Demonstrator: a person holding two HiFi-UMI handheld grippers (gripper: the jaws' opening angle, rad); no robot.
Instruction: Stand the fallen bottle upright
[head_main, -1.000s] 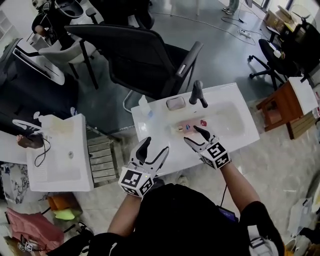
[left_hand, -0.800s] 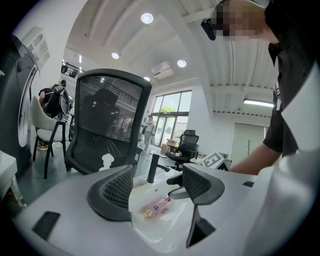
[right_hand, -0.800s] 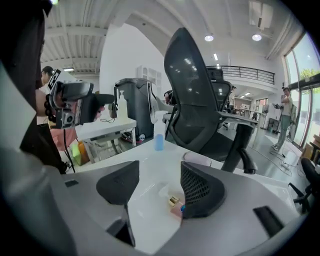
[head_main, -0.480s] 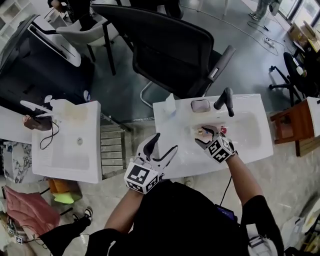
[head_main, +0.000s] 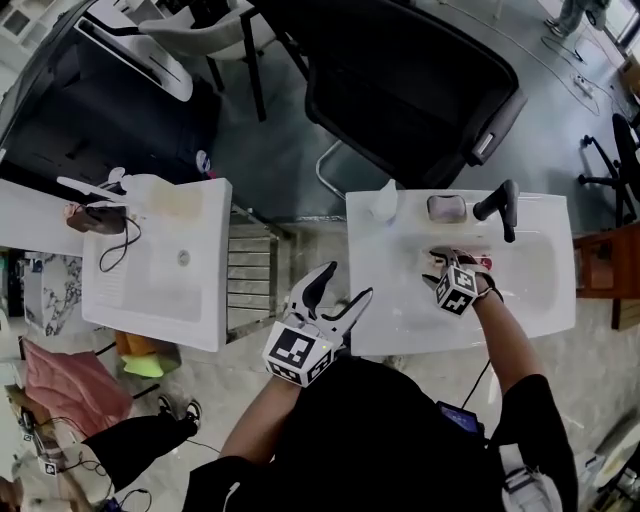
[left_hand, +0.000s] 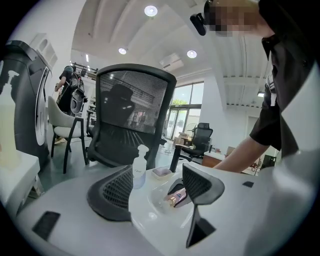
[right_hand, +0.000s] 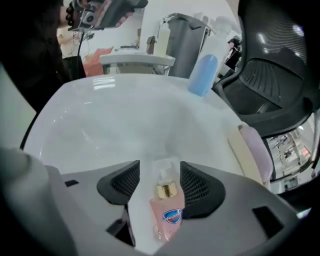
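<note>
My right gripper (right_hand: 160, 171) is down in the sink (right_hand: 115, 115), jaws wide apart around the fallen pink bottle (right_hand: 167, 215) on the sink's floor. One pad may graze it. My left gripper (left_hand: 156, 175) hovers agape and empty over the sink's front rim.

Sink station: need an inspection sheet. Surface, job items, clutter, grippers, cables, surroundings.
Surface: white sink, black faucet at the back.
Job's things: pink soap bottle lying on its side in the basin, not yet upright.
Clutter: clear pump bottle upright on the rim; soap dish beside the faucet.
Grippers: left gripper open, empty, at the sink's front edge; right gripper down in the basin, jaws apart either side of the bottle's neck, not closed on it.
Cables: dark cable on the neighbouring sink.
Surroundings: black office chair behind the sink; another person's legs lower left.
</note>
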